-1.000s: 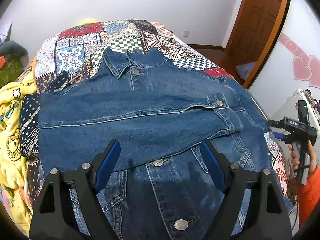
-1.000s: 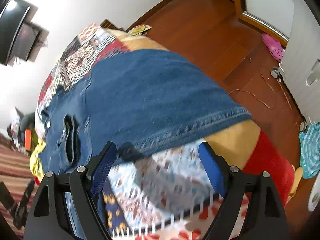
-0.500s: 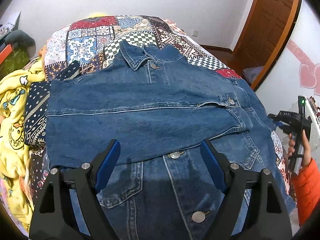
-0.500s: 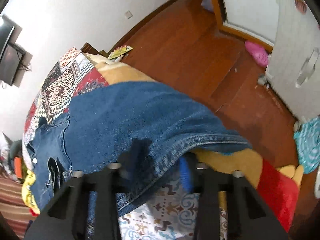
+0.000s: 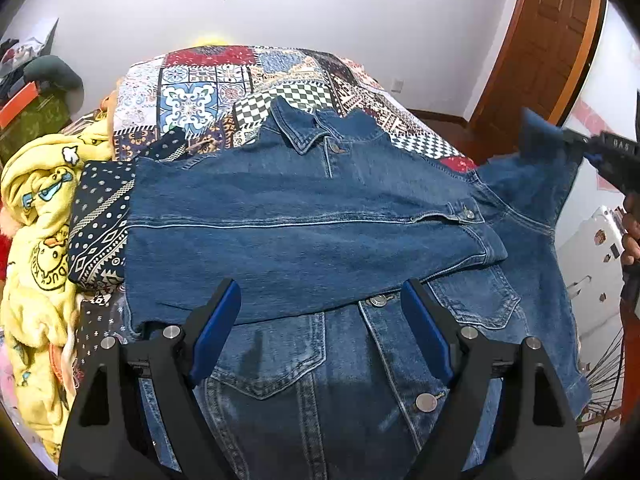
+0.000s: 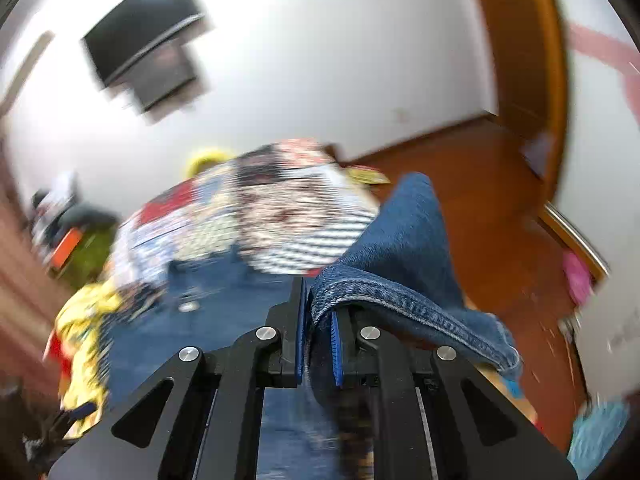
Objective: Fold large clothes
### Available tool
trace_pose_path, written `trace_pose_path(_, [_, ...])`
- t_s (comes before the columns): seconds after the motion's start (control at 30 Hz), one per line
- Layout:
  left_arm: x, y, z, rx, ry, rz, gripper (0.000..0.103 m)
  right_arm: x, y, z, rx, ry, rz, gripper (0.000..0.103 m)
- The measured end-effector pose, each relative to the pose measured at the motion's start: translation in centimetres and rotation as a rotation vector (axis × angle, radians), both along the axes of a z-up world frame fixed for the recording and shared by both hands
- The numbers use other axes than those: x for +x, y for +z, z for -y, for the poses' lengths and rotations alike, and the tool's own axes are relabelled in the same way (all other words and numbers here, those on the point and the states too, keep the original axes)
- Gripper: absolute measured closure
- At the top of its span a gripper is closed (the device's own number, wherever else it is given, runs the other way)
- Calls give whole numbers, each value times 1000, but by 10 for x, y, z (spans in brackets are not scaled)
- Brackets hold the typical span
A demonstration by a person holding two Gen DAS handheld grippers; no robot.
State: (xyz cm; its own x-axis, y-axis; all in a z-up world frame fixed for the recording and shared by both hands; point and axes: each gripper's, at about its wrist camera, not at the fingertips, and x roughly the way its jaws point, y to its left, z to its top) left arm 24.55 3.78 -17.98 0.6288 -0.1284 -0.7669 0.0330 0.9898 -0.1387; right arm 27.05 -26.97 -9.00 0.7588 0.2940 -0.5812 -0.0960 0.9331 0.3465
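Note:
A blue denim jacket (image 5: 304,236) lies front up on the patchwork bed, one sleeve folded across its chest. My left gripper (image 5: 320,328) is open and empty, hovering above the jacket's lower front. My right gripper (image 6: 318,332) is shut on the jacket's other sleeve cuff (image 6: 384,288) and holds it lifted off the bed. In the left wrist view the right gripper (image 5: 576,144) shows at the far right with the raised sleeve (image 5: 532,168) hanging from it.
The bed has a patchwork cover (image 5: 208,84). Yellow cartoon bedding (image 5: 36,216) is piled at the left edge. A wooden door (image 5: 548,40) and wood floor (image 6: 500,184) lie to the right. A dark screen (image 6: 144,48) hangs on the far wall.
My right gripper closed on the sleeve cuff and lifted it up off the bed edge. My left gripper stayed open and pulled back slightly above the jacket.

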Motion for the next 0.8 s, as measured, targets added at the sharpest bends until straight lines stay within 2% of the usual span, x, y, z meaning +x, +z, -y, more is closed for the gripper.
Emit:
trace_pose_path(0.07, [-3, 2, -5, -5, 7, 6, 21, -1, 2, -36, -13, 99, 2, 94])
trace_pose_path(0.17, [-9, 4, -12, -9, 14, 7, 21, -2, -18, -71, -40, 191, -41, 93])
trace_pose_path(0.23, [-12, 4, -15, -6, 15, 6, 21, 0, -37, -88, -50, 226, -94, 94])
trace_pose_path(0.37, [-16, 1, -18, 9, 10, -5, 21, 4, -89, -107, -44, 290, -255, 94])
trace_pose_path(0.47, [-15, 1, -14, 28, 0, -12, 21, 2, -112, -112, -29, 312, -341, 93])
trace_pose_path(0.6, [-8, 6, 1, 46, -37, -9, 21, -7, -117, -104, -37, 341, -397, 91])
trace_pose_path(0.67, [-3, 12, 16, 61, -69, 0, 21, -11, -111, -100, -38, 359, -401, 86])
trace_pose_path(0.8, [12, 23, 50, 82, -142, 20, 21, -25, -96, -78, -62, 358, -347, 79])
